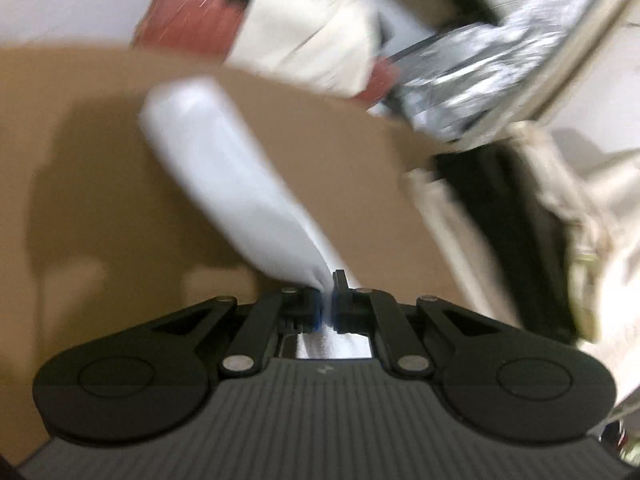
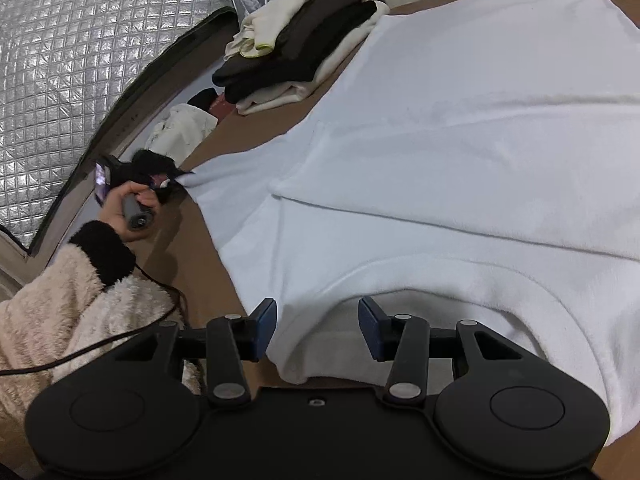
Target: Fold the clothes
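The left gripper (image 1: pixel 326 300) pinches a white shirt's (image 2: pixel 460 140) sleeve (image 1: pixel 224 168) on the brown counter (image 1: pixel 80 140). The right gripper (image 2: pixel 318 328) hovers half-open and empty at the collar. Folding the sleeve inward likely comes next.

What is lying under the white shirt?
The white shirt lies spread on a brown surface, which shows along its edges. Whether anything else lies beneath cannot be seen, since the fabric covers it. The left gripper pinches its sleeve.

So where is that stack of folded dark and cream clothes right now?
In the right wrist view, the stack of folded dark and cream clothes sits at upper left on the brown table, just beyond the spread white fleece garment.
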Demonstrator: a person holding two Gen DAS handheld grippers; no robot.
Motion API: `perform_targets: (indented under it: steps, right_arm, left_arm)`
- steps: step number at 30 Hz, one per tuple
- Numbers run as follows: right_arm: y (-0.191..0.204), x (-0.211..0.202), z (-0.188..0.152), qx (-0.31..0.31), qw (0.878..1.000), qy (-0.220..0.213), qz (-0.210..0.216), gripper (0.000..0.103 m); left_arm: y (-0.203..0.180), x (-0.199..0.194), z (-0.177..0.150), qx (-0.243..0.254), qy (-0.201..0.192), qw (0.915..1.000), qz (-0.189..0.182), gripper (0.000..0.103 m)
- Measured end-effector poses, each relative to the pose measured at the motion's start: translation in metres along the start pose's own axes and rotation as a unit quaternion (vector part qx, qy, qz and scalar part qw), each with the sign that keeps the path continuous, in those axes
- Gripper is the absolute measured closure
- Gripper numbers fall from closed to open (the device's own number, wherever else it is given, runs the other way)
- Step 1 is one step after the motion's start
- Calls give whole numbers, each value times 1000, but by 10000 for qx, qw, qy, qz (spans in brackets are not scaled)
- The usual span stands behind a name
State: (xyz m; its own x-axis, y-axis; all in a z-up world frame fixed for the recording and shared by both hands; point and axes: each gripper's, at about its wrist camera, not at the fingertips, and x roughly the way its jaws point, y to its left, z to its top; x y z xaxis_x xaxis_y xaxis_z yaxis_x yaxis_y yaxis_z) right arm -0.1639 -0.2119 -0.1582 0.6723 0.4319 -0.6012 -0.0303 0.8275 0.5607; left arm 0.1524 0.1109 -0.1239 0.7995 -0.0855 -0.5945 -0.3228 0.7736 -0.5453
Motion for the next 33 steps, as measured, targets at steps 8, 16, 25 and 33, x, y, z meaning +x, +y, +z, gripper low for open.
perform_targets:
  steps: [8,16,25,33]
  right_arm:
    - [-4,-23,11,-249,9988,-340,-242,52]
    - [-44,-39,8,344,9964,-608,-471,52]
    - [-57,-42,3,406,9947,-751,-567,52]
    - [-13,-15,21,-572,9943,-711,-548,52]
  left_arm:
    - [-127,-77,-54,1598,-192,9841,-745,98]
    - [-230,-123,-205,2939,1123,9240,-2173,87]
    - [-236,-115,-260,3266,2618,8814,-2192,37]
    - [-159,-87,-176,1927,1930,9540,-1243,23]
